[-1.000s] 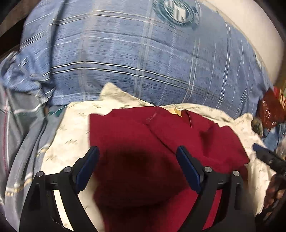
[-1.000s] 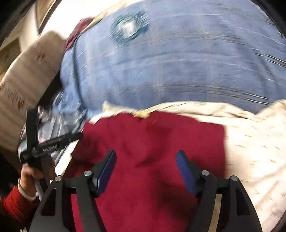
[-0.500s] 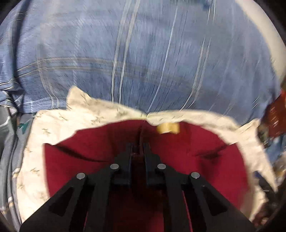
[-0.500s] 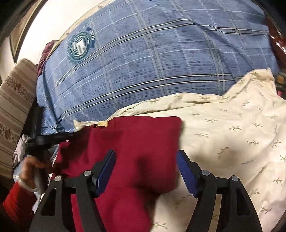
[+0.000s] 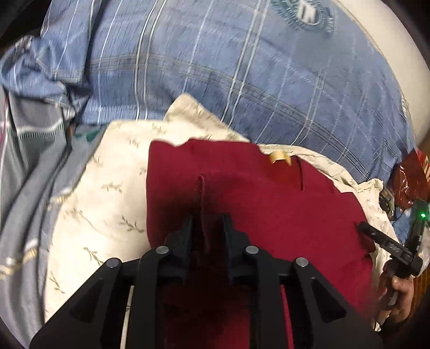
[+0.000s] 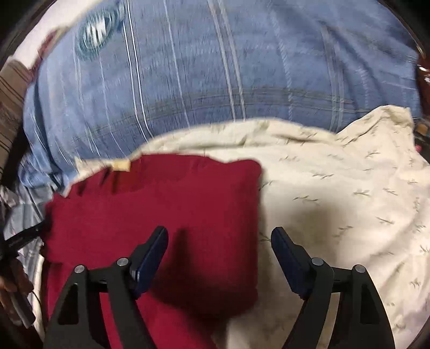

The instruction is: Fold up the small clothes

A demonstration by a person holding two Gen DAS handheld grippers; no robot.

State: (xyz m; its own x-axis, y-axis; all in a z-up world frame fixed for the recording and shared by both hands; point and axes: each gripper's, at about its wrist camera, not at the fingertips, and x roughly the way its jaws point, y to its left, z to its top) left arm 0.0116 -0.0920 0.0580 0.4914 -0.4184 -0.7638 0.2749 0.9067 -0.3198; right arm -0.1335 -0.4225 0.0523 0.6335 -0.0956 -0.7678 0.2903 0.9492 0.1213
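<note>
Presently, findings per item:

Garment: red garment (image 5: 258,204) lies partly folded on the cream cloth (image 5: 107,204), a small tan label (image 5: 279,158) at its far edge. In the right wrist view its folded part (image 6: 161,214) forms a rough rectangle with a straight right edge.

Left gripper: left gripper (image 5: 207,228) has its jaws drawn nearly together, pinching a raised ridge of the red fabric between them. A stitched seam runs up from the pinch point.

Right gripper: right gripper (image 6: 219,257) stands wide apart and holds nothing. One finger (image 6: 150,257) hangs over the garment, the other over the cloth just beside the garment's right edge. Whether the tips touch the fabric cannot be told.

Cream cloth: printed with small sprigs, spread beneath the garment and reaching out to the right (image 6: 349,201).

Bedding: blue checked cover (image 5: 242,80) lies behind the cloth, with a round emblem (image 5: 301,13) near its far end. The right wrist view of it is blurred (image 6: 215,67).

Other: grey striped fabric (image 5: 32,166) lies at the left edge. A hand (image 5: 397,292) holding the right gripper's handle shows at lower right in the left wrist view.
</note>
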